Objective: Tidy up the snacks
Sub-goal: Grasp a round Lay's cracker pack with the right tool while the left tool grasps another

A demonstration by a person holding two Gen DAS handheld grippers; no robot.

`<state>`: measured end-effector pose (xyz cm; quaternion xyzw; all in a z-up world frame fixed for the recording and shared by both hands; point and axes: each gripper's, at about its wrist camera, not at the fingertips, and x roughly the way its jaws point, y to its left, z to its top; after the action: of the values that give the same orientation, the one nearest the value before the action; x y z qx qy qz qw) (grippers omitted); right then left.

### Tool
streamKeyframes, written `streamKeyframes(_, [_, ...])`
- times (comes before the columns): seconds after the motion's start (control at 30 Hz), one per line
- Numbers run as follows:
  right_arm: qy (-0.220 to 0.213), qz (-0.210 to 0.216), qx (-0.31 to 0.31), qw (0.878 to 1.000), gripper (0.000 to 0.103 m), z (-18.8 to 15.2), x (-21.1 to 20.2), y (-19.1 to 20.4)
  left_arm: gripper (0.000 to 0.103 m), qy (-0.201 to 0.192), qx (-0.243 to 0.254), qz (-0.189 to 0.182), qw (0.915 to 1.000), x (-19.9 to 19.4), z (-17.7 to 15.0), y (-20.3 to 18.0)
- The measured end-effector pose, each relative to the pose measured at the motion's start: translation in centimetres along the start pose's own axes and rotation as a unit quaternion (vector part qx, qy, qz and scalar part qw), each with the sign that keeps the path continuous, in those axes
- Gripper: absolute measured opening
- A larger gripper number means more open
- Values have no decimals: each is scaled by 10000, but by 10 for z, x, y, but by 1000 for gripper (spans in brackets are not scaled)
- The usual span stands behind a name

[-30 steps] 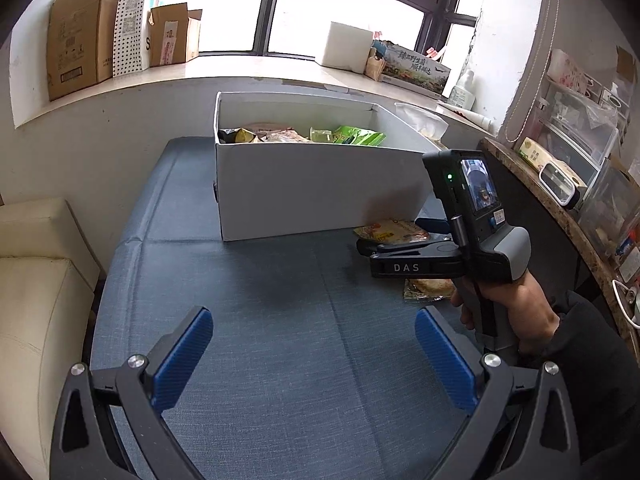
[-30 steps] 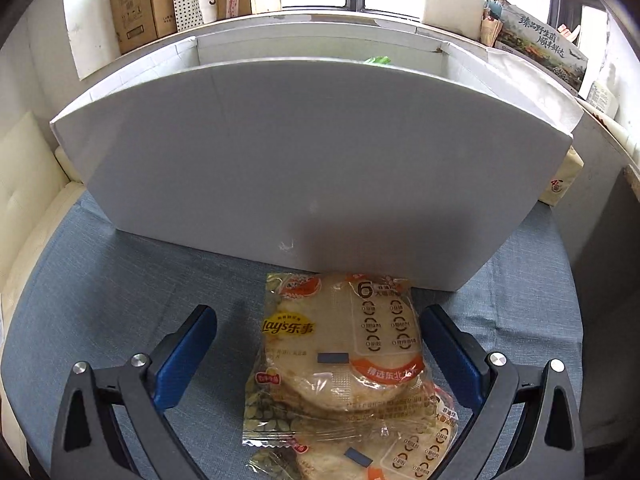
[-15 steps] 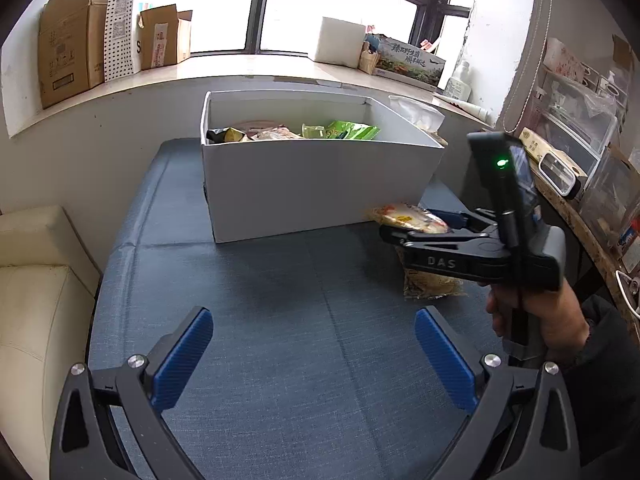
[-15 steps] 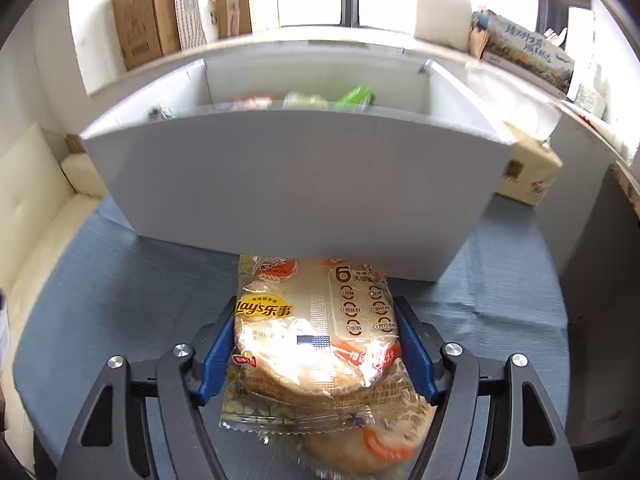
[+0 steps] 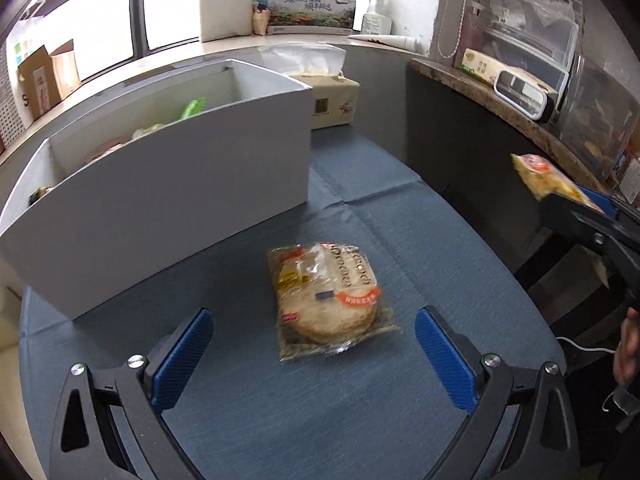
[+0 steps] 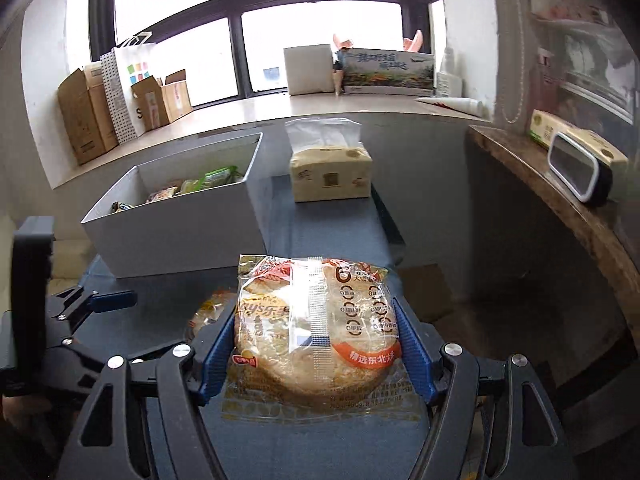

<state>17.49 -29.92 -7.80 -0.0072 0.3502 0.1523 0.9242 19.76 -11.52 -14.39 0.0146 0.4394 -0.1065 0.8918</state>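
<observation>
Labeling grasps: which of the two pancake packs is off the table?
The pack clamped between the right gripper's fingers, lifted in the air. The other pack lies flat on the blue table, between the left gripper's open fingers, untouched.

White box, blue-grey cloth, orange-banded clear snack packet

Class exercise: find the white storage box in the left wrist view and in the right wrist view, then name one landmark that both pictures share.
Left wrist view: the white storage box fills the upper left, behind the snack pack on the blue cloth.
Right wrist view: the box sits left of centre, beyond the held pack.
Shared landmark: the tissue pack just right of the box.
</observation>
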Motion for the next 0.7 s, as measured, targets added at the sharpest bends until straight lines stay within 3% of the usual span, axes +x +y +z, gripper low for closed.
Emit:
streamKeyframes(0.23, [120,-107,384,9991,76,-19,0,-27,103,410,121,428,9982,52,7,-21])
streamKeyframes(0.37, [118,-48,459,9989,76,-23,1,-28,102,512,89,400,9978,64,4,-21])
streamKeyframes(0.4, [126,-43,447,9989,76,-23,2,-28,99,478,45,334,9983,64,4,-19])
streamKeyframes(0.47, [134,-25,450,9989,76,-25,2,-27,82,356,41,322,9988,59,5,-15])
streamKeyframes(0.57, [147,9,432,9990,76,-26,2,-24,80,364,-65,173,9992,52,5,-6])
streamKeyframes(0.7, [165,92,332,9993,76,-26,4,-14,80,66,-181,81,9998,23,1,8])
